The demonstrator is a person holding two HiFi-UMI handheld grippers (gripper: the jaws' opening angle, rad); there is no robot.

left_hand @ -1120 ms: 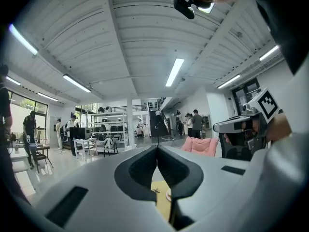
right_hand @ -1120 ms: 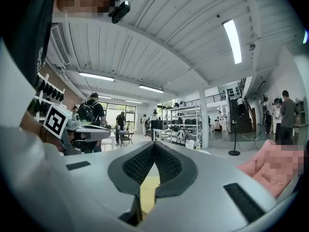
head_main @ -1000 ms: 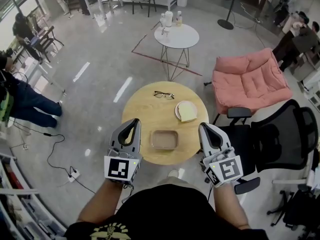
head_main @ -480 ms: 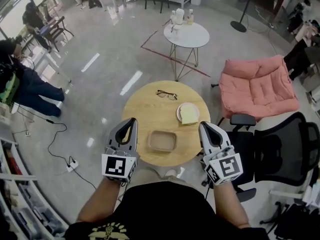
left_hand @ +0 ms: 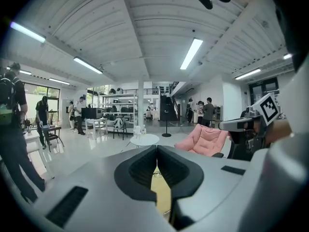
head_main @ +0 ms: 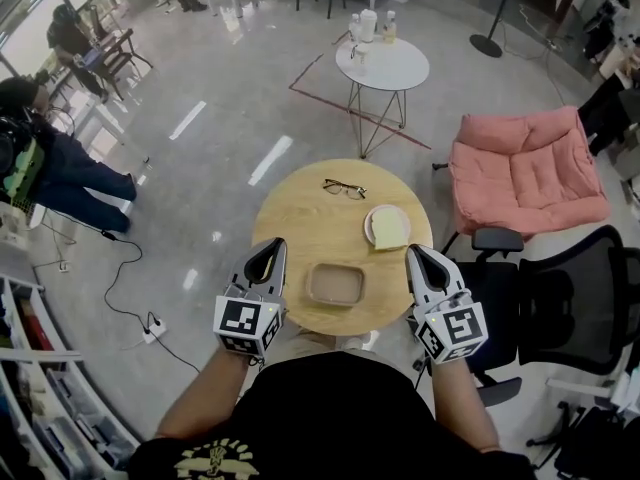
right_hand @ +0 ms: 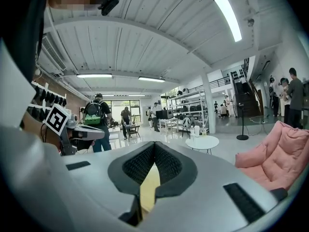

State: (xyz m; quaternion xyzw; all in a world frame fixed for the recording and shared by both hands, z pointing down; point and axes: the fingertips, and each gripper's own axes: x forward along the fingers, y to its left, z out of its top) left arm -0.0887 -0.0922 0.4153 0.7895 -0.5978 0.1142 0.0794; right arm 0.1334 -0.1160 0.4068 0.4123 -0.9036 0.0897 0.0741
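Below me in the head view stands a round wooden table (head_main: 300, 218). On it lie a pair of glasses (head_main: 345, 188), a plate (head_main: 372, 215) with a slice of bread (head_main: 389, 231), and a shallow rectangular container (head_main: 335, 284). My left gripper (head_main: 273, 245) hovers over the table's near left edge, left of the container, jaws shut on nothing. At the near right edge my right gripper (head_main: 413, 252) is likewise shut and empty. The left gripper view shows its closed jaw tips (left_hand: 157, 149), and the right gripper view shows the same (right_hand: 154, 145).
Beyond the wooden table is a white side table (head_main: 381, 63) with bottles. A pink armchair (head_main: 530, 173) sits to the right, a black office chair (head_main: 560, 308) close at my right. A person (head_main: 50, 158) stands at left. A cable (head_main: 130, 288) runs over the floor.
Both grippers have tilted downward slightly, so the white side table and pink armchair now show in the gripper views. The wooden table sits slightly nearer beneath them. Both jaws stayed shut.
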